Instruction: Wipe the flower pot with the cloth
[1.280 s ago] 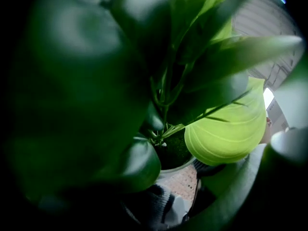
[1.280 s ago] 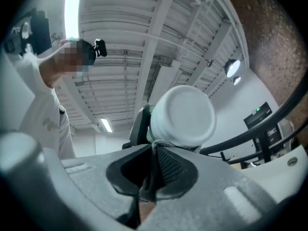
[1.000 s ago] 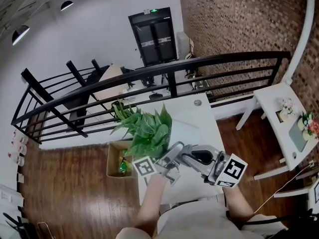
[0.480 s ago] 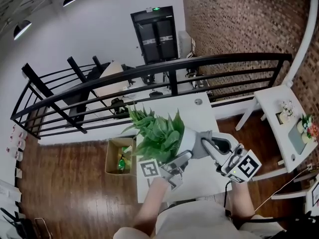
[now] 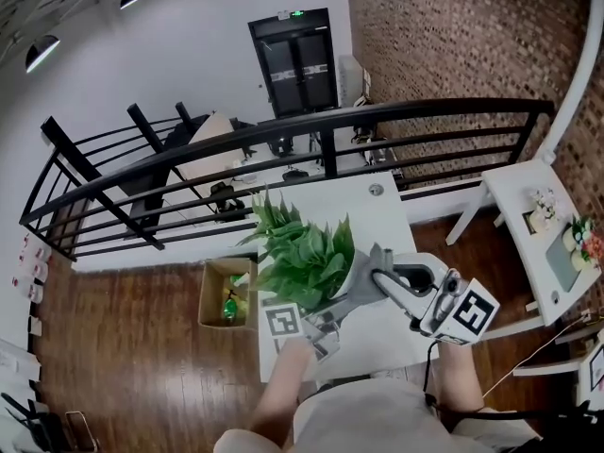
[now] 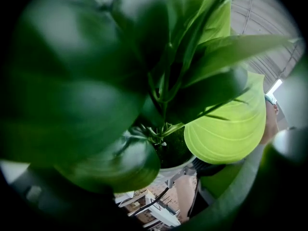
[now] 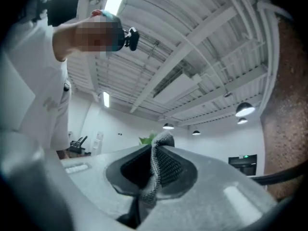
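The right gripper [image 5: 379, 277], pinching the cloth [image 7: 161, 165], has come up against the pot [image 6: 174, 167]. The left gripper [image 5: 321, 327] holds the pot tilted, so wiping can start.

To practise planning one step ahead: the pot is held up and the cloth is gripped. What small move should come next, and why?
Probably slide the cloth round the pot's side. The right gripper is shut on the cloth, which seems to lie against the white wall, while the left gripper holds the pot tilted above the table.

Left hand-held gripper [image 5: 330, 317] and right hand-held gripper [image 5: 380, 276] both clamped
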`<state>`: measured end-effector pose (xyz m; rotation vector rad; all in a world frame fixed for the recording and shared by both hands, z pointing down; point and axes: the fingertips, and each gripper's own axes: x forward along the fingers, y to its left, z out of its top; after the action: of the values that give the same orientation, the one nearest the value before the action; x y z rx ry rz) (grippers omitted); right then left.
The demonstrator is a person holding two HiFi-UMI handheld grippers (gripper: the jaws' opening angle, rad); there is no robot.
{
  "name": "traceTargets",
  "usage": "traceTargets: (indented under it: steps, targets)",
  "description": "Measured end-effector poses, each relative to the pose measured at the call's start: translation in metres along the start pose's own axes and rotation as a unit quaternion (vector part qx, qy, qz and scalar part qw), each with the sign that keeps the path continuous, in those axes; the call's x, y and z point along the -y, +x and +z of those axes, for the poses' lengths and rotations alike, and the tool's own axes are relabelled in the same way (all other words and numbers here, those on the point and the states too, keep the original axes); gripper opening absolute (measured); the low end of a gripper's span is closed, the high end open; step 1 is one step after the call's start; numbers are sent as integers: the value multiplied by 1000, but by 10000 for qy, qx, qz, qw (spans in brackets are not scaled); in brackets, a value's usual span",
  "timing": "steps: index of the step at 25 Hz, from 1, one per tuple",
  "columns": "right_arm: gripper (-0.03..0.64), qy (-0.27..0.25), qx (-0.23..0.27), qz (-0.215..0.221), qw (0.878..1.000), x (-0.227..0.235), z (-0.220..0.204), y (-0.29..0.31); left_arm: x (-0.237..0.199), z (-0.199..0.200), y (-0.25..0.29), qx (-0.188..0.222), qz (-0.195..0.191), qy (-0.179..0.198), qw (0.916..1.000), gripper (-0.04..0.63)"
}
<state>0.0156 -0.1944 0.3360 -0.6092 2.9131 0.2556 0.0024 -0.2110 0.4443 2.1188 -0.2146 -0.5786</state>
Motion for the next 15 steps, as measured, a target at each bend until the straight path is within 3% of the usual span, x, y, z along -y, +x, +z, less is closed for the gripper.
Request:
traceTargets:
  steps: [3,7,10,12,15]
  targets:
    - [14,-129,-504,323,9981,-16,-23,19,2,-10,-1,-328,3,298,9990,518]
    - [14,155,-597,-181,9979,12,-47,10,8,-18,-9,-540,-179,337,9978,518]
    - [14,424,-1051,-575,9919,31,-87,2,12,-23,-19,-580,-372,242,9973,518]
    - [14,781,-1327,-675,9858,33,-120,-1,15,-29,-25,-614,-521,128,9967,518]
    - [14,1925,-1061,-372,9748,29,-148,-5,13,-34,-29,-623,-616,-46,9961,520]
